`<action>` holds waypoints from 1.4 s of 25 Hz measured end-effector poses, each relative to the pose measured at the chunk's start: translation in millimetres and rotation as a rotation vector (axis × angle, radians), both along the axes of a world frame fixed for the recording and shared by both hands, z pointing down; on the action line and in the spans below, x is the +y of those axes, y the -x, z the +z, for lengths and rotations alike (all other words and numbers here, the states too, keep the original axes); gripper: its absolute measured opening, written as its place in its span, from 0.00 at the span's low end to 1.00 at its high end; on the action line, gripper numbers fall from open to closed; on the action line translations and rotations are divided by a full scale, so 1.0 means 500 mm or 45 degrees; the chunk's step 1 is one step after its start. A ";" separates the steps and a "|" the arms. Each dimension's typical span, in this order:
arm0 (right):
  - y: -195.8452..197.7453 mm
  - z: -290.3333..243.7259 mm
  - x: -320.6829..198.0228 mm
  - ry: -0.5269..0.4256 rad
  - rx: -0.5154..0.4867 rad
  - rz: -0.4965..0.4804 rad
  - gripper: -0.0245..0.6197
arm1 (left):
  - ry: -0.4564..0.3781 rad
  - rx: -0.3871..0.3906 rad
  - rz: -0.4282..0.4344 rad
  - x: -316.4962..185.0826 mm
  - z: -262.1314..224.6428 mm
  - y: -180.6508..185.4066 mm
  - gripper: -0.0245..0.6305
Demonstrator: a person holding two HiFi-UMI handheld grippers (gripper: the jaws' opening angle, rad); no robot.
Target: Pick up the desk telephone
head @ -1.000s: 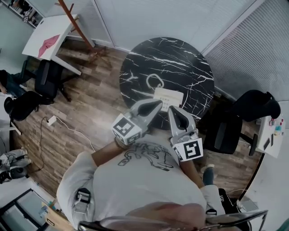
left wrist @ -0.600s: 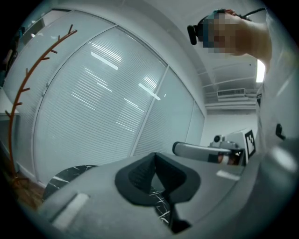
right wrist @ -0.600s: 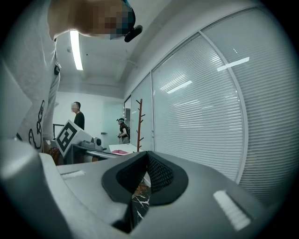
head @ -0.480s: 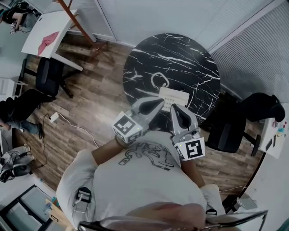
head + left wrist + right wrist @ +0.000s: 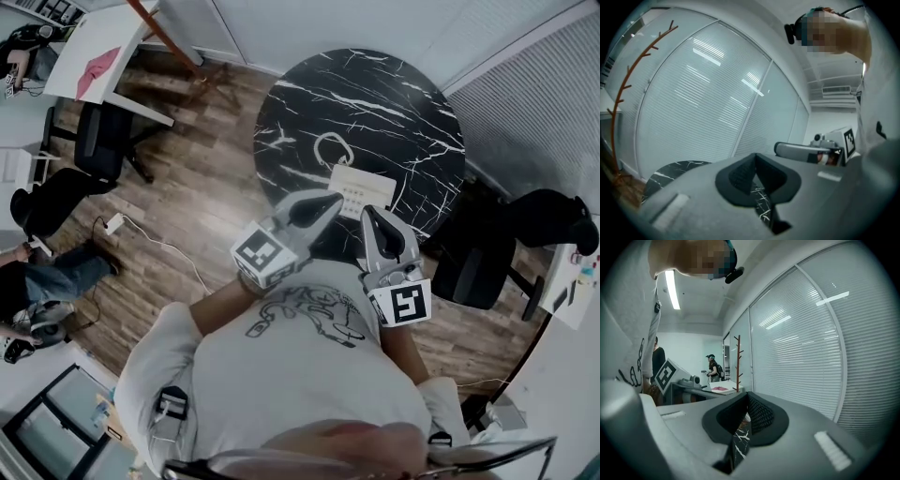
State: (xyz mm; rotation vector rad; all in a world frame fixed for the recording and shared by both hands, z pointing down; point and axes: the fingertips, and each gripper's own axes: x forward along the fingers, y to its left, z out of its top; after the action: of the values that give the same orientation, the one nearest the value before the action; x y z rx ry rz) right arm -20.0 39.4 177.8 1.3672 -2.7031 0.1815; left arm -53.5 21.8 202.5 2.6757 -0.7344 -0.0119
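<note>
Desk telephone [image 5: 361,190]: it sits flat on the round black marble table [image 5: 375,94], close to the edge nearest the person. It is a pale, boxy set with rows of buttons, and its cord [image 5: 332,150] lies in a loop on the tabletop just behind it. Nothing touches it.

The left gripper [image 5: 322,206] and right gripper [image 5: 372,219] hang side by side just short of the phone, over the near rim of the table, both pointing roughly toward it. In the head view the left tip is beside the phone's near left corner and the right tip is near its front edge, but neither shows any contact. Both pairs of jaws are pressed together with nothing between them; each gripper view shows only a sliver of marble through the gap below the pads.

By these pictures the pick-up has not begun: this is the approach. What is left appears to be opening the jaws, setting them around the phone and lifting it.

Around the table are a dark office chair [image 5: 487,253] to the right, wood flooring, window blinds behind, and a white desk [image 5: 94,66] far left.
</note>
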 end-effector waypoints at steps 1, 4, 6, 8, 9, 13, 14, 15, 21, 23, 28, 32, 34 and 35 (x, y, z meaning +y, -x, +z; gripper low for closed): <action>-0.007 0.005 -0.002 0.007 0.000 -0.001 0.05 | 0.001 -0.006 -0.002 -0.002 0.006 -0.005 0.04; -0.027 0.027 -0.006 0.036 0.003 -0.008 0.05 | 0.020 -0.020 -0.005 -0.007 0.025 -0.021 0.04; -0.042 0.044 -0.011 0.056 0.009 -0.014 0.05 | 0.032 -0.032 -0.006 -0.012 0.043 -0.031 0.04; -0.057 0.063 -0.017 0.075 0.007 -0.011 0.08 | 0.042 -0.043 -0.005 -0.019 0.062 -0.043 0.07; -0.065 0.071 -0.021 0.086 -0.003 0.002 0.08 | 0.048 -0.049 -0.004 -0.021 0.073 -0.048 0.08; -0.099 0.118 -0.030 0.133 0.001 0.023 0.11 | 0.102 -0.078 0.001 -0.023 0.129 -0.073 0.12; -0.107 0.134 -0.031 0.145 0.013 0.018 0.12 | 0.121 -0.086 -0.001 -0.023 0.145 -0.079 0.12; -0.114 0.150 -0.030 0.160 0.022 0.016 0.12 | 0.134 -0.095 0.001 -0.023 0.161 -0.083 0.13; -0.142 0.237 -0.036 0.223 0.029 0.043 0.17 | 0.185 -0.143 0.015 -0.026 0.253 -0.099 0.19; -0.150 0.264 -0.036 0.264 0.012 0.075 0.19 | 0.211 -0.154 0.018 -0.025 0.278 -0.102 0.21; -0.174 0.343 -0.055 0.318 0.025 0.098 0.26 | 0.262 -0.190 0.011 -0.043 0.359 -0.108 0.28; -0.195 0.409 -0.058 0.364 0.057 0.113 0.32 | 0.298 -0.230 0.023 -0.045 0.429 -0.109 0.32; -0.204 0.444 -0.057 0.388 0.079 0.115 0.35 | 0.327 -0.242 0.025 -0.045 0.464 -0.108 0.33; -0.208 0.462 -0.057 0.400 0.089 0.116 0.35 | 0.340 -0.246 0.024 -0.046 0.482 -0.107 0.33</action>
State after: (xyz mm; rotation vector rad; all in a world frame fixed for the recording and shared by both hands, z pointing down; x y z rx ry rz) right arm 83.9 10.9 408.6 1.3715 -2.4269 0.5306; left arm 0.2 -1.0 443.5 2.4493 -0.7127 0.3308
